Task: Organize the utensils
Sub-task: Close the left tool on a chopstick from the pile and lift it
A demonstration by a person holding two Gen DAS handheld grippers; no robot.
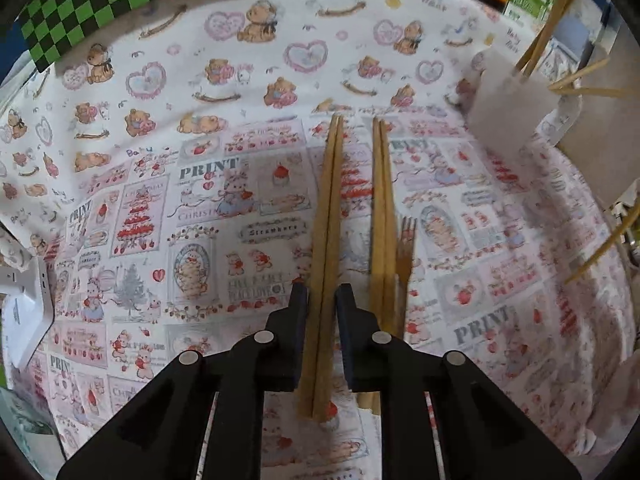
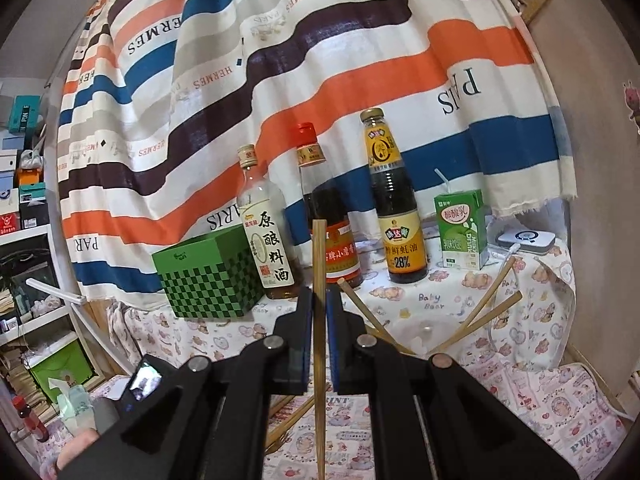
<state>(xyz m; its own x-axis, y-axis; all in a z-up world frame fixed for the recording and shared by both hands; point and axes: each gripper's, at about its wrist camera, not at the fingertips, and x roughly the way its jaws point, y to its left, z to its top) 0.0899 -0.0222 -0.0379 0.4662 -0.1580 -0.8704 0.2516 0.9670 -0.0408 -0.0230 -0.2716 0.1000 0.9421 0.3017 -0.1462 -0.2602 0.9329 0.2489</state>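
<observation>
Here the left gripper (image 1: 322,292) pinches a pair of chopsticks (image 1: 326,240) lying on the printed cloth (image 1: 160,200), beside a second pair (image 1: 382,216) and a wooden fork (image 1: 405,256). The right gripper (image 2: 319,300) clamps one upright chopstick (image 2: 319,264); beyond stand sauce bottles (image 2: 394,200).

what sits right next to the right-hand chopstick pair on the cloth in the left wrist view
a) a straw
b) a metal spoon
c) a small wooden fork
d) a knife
c: a small wooden fork lies along the right side of the second chopstick pair on the printed cloth, its tines pointing away from the camera.
</observation>
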